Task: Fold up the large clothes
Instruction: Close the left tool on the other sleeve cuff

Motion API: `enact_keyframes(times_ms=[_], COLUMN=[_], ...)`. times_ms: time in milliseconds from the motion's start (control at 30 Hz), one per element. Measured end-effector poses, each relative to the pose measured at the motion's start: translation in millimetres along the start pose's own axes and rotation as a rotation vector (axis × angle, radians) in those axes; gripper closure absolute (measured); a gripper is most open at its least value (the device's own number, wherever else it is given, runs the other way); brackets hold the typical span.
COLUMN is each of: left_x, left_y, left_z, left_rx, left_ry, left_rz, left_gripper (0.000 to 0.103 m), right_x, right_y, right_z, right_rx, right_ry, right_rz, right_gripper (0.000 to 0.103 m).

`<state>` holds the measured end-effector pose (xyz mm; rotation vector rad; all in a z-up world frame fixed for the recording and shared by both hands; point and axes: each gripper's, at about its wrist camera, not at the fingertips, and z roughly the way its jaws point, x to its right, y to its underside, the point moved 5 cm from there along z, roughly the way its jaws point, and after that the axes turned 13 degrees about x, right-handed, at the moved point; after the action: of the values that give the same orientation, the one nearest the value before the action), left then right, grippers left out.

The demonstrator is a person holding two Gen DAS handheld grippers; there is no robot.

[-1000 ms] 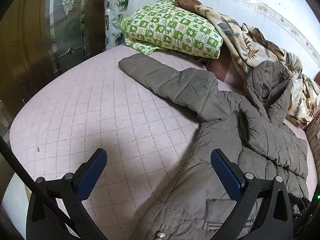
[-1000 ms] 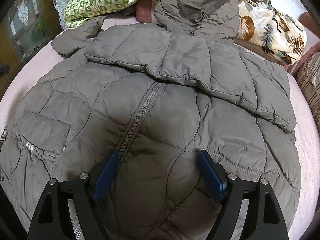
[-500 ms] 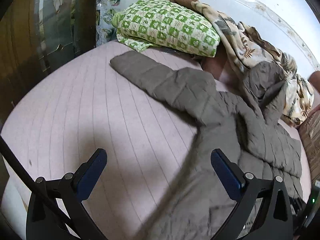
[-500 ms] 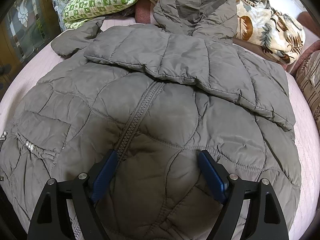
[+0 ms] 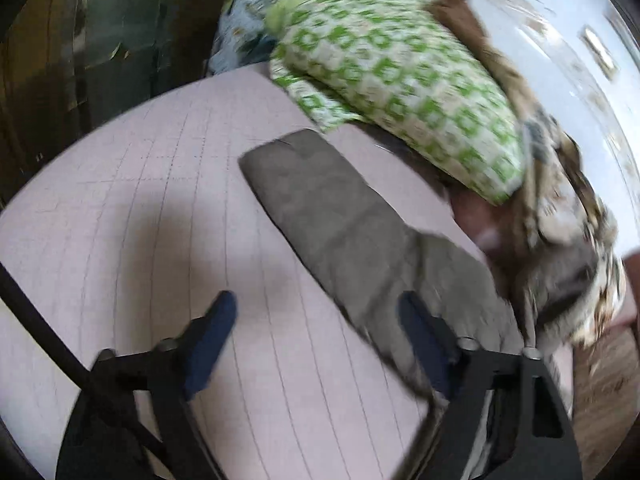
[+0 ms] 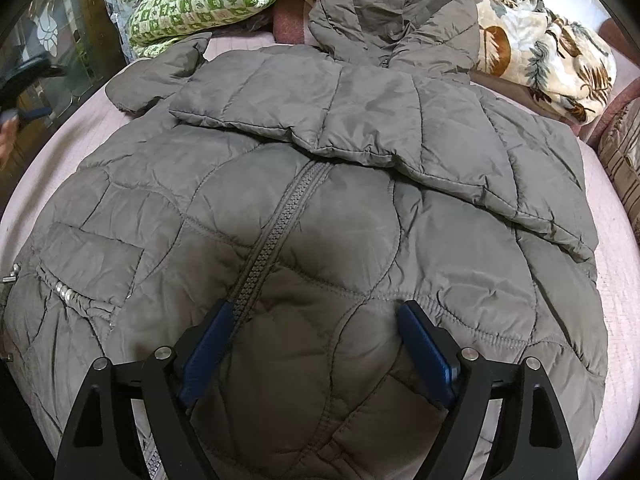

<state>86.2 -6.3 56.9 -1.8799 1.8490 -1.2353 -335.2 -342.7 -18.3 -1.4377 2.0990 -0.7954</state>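
Note:
A large grey quilted hooded jacket (image 6: 320, 208) lies front up on the pink bed, zipper (image 6: 276, 236) closed. One sleeve (image 6: 332, 124) is folded across the chest. The other sleeve (image 5: 320, 208) stretches out flat toward the pillow. My left gripper (image 5: 316, 320) is open above the bed, its right finger over that sleeve near the shoulder; this view is blurred. It also shows far left in the right wrist view (image 6: 32, 112). My right gripper (image 6: 316, 320) is open and empty, hovering over the jacket's lower front.
A green-and-white checked pillow (image 5: 400, 80) and a floral blanket (image 6: 540, 40) lie at the head of the bed. A dark wooden glass-panelled cabinet (image 5: 80, 40) stands along the left side. The pink quilted bedspread (image 5: 140, 200) shows left of the jacket.
My left gripper has moved forward toward the outstretched sleeve and pillow, with motion blur. My right gripper has barely moved. The jacket lies as before.

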Motion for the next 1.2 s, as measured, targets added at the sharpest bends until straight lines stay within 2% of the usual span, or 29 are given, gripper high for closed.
enact_keyframes(times_ms=[100,200,367,500,633,667,700,733,767,867,1067,1200], left_x=[-19,-31,-44,-49,-40,-38,-36,-36,-35,-29,-3,25], left_y=[-26,-45,-49,-47,-52,-54,-54,-53,-53,-57,-80,-93], left_z=[38,66,117,148,165,167,168,169,166,145,67,5], left_rx=[-0.014,0.010,-0.026,-0.047,0.004,0.021,0.034,0.033,0.045,0.080,0.192,0.255], left_ry=[0.034,0.042,0.002,0.050,0.013,-0.026,-0.071,-0.073,-0.071,-0.058,0.016,0.060], left_rz=[-0.118,-0.163,-0.179,-0.254,-0.218,-0.193,-0.166,-0.165,-0.164,-0.130,-0.057,-0.015], left_gripper=[0.028,0.028,0.034,0.039,0.041,0.059,0.083,0.085,0.089,0.091,0.092,0.092], right_x=[0,0,3,3,4,4,5,5,5,5,6,18], right_y=[-1,-2,-4,-4,-3,-4,-4,-5,-5,-6,-9,-26], right_z=[1,4,7,8,9,9,10,10,11,11,4,-22], right_rx=[-0.003,-0.006,-0.006,-0.003,0.000,0.000,-0.001,-0.001,-0.002,-0.003,-0.003,0.086], right_ry=[0.002,0.003,-0.003,0.000,0.000,0.001,0.002,0.002,0.001,0.002,-0.011,-0.008], right_rz=[0.000,0.004,0.018,0.024,0.030,0.031,0.032,0.034,0.036,0.040,0.053,0.104], right_gripper=[0.014,0.013,0.011,0.011,0.010,0.010,0.009,0.009,0.009,0.009,0.010,0.010])
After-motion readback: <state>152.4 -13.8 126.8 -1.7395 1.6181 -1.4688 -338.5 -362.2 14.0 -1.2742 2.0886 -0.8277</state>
